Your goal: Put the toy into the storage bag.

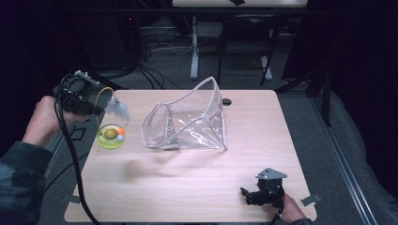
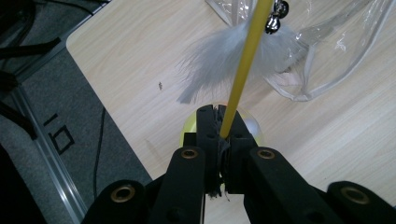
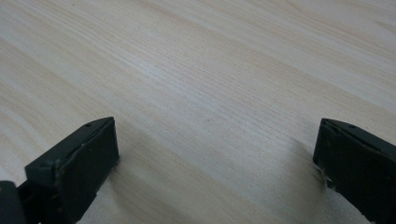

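A cat toy stands near the table's left edge: a round yellow-green base [image 1: 111, 136] with an orange ball in it, a thin yellow rod [image 1: 100, 96] arching up from it, and a white feather [image 1: 118, 110] at the rod's tip. My left gripper [image 1: 96, 110] is shut on the yellow rod [image 2: 245, 70], just above the base [image 2: 187, 130]. The feather [image 2: 210, 65] and a small metal bell [image 2: 275, 16] hang beyond the left gripper [image 2: 219, 116]. My right gripper [image 1: 244, 193] rests open at the front right, and the right gripper [image 3: 215, 158] has bare wood between its jaws.
A clear plastic pouch [image 1: 187, 122] lies mid-table with its mouth propped open, just right of the toy; the pouch [image 2: 327, 56] reaches close to the feather. The wooden table [image 1: 197, 187] ends close to my left hand. Chair and desk legs stand behind.
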The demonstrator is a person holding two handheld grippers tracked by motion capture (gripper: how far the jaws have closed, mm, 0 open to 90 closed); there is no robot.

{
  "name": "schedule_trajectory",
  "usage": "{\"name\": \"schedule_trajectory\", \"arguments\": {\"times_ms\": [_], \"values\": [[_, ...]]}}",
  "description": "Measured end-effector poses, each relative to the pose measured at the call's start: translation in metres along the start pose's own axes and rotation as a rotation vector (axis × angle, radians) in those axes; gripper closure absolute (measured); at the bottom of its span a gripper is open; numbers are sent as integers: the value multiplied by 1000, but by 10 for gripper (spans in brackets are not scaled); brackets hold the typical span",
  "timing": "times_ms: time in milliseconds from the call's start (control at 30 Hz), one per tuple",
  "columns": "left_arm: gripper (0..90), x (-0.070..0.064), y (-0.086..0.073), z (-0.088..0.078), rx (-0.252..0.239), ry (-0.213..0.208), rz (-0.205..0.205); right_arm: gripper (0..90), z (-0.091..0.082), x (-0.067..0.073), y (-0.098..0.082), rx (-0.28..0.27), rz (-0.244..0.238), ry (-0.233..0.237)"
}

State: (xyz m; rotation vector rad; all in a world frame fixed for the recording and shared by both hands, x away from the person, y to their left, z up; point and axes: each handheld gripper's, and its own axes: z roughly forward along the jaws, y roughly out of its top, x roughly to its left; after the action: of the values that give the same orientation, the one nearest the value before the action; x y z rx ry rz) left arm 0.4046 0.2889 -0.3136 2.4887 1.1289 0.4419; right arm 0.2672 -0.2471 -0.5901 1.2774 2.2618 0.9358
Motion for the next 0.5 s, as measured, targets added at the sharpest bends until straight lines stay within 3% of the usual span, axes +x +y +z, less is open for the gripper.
{"name": "schedule_trajectory", "arguments": {"times_ms": [500], "values": [[876, -1, 12, -4, 5, -2, 15, 0, 0, 0, 0, 3, -2, 0]]}}
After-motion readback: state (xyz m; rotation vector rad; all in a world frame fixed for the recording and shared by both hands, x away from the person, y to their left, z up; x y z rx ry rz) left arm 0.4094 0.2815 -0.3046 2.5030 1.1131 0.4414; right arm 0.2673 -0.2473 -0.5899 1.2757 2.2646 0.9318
